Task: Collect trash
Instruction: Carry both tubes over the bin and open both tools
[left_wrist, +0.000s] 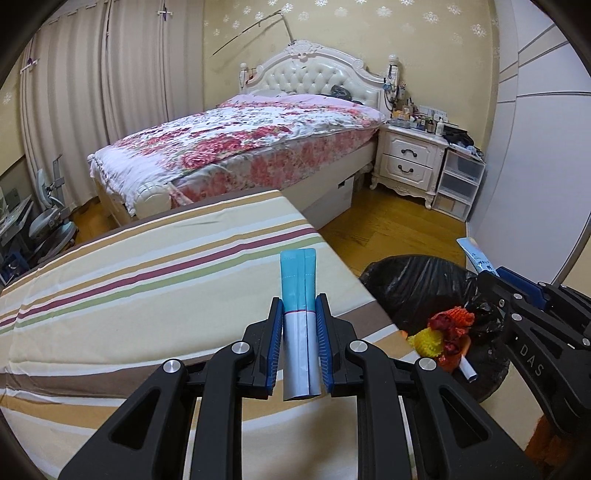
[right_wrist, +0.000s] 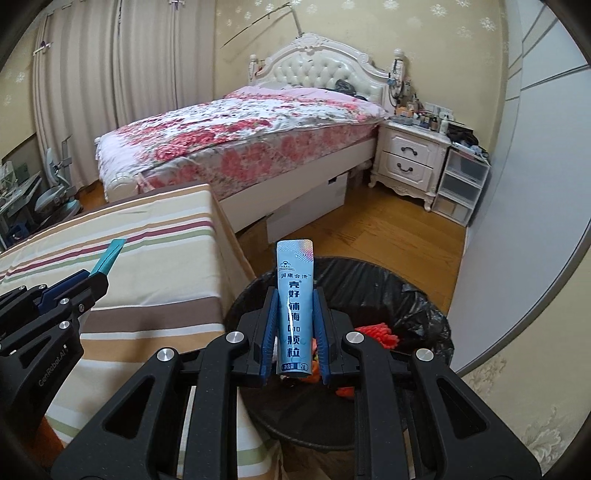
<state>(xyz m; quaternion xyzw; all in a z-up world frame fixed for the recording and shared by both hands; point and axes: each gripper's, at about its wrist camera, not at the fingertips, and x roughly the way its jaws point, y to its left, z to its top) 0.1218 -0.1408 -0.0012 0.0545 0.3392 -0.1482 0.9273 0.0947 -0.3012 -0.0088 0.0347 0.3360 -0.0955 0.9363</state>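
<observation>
My left gripper (left_wrist: 298, 302) is shut on a teal and white sachet (left_wrist: 297, 280) that stands up between its blue pads, over the striped cloth surface (left_wrist: 147, 280). My right gripper (right_wrist: 294, 295) is shut on a light blue sachet (right_wrist: 294, 306) with dark printed characters, held above the bin (right_wrist: 417, 310) lined with a black bag. In the left wrist view the bin (left_wrist: 406, 284) lies to the right, with red, orange and yellow scraps (left_wrist: 443, 332) and a white tube inside. The right gripper (left_wrist: 484, 271) shows there at the bin's far side. The left gripper (right_wrist: 98, 275) shows at the left of the right wrist view.
A bed with a floral cover (left_wrist: 240, 140) fills the back of the room. A white nightstand (left_wrist: 410, 158) with clutter and plastic drawers (left_wrist: 461, 184) stand at the right, by a grey wardrobe (left_wrist: 535, 166). Wooden floor (right_wrist: 388, 229) lies between bed and bin. A chair (left_wrist: 51, 218) sits far left.
</observation>
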